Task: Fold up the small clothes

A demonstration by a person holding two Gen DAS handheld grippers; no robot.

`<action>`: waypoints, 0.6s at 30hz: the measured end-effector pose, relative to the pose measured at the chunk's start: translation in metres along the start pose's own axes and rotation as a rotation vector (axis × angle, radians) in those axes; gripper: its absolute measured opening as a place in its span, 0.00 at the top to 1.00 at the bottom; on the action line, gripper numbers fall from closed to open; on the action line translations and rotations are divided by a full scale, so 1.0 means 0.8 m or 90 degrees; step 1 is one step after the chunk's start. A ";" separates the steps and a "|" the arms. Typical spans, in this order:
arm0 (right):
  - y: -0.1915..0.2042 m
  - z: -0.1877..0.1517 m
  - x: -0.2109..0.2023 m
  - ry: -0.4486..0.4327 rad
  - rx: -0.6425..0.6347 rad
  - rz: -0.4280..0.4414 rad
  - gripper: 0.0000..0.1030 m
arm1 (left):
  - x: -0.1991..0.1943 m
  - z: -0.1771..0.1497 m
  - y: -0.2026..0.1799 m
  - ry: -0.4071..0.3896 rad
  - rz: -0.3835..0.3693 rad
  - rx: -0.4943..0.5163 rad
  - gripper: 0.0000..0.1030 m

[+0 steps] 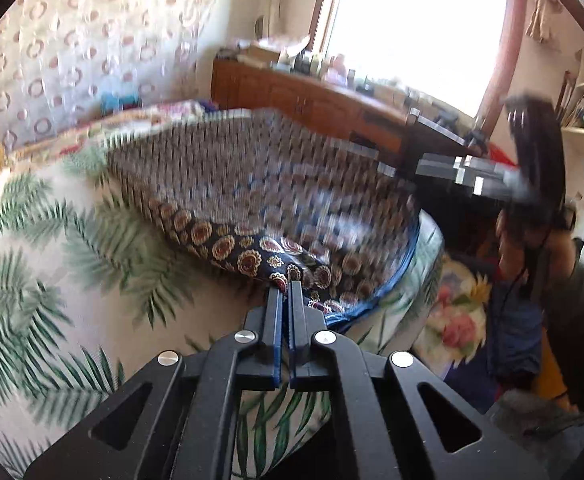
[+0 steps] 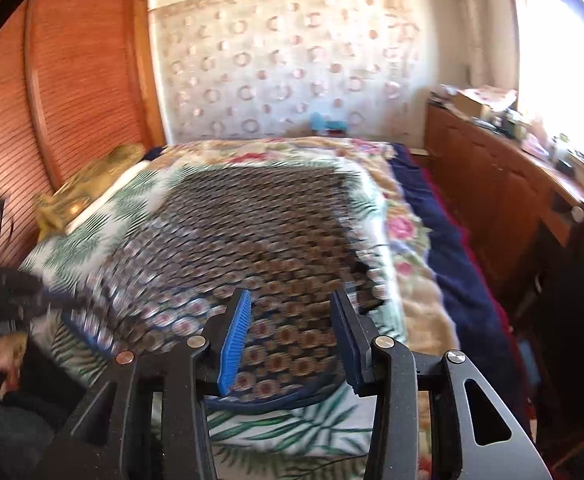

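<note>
Both views are lit by strong daylight from a wide bright window, which is overexposed to plain white in the left wrist view and at the right edge of the right wrist view. Heavy motion blur and blocky smearing are seen on the dark blue medallion-patterned cloth, while the palm-leaf printed bedcover is rendered more sharply. Straight lines are bent by fisheye distortion, and dark vignetting is seen in the corners.
</note>
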State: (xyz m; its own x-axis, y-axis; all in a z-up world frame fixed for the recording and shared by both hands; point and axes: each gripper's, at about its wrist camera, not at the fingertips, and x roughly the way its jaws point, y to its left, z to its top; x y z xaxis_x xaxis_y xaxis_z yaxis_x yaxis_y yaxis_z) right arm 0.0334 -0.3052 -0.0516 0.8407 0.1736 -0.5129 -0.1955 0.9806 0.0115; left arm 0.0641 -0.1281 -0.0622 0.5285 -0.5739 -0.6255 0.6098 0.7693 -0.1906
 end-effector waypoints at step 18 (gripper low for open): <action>0.077 -0.042 0.043 0.051 -0.153 0.010 0.44 | -0.001 0.086 0.015 -0.073 0.023 0.012 0.98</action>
State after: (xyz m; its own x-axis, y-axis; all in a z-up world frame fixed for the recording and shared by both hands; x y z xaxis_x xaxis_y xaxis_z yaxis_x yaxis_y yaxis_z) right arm 0.0335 -0.2421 -0.0974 0.7961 0.1721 -0.5802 -0.3312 0.9263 -0.1797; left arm 0.1115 -0.1379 -0.0124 0.6135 -0.5751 -0.5412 0.5999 0.7851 -0.1541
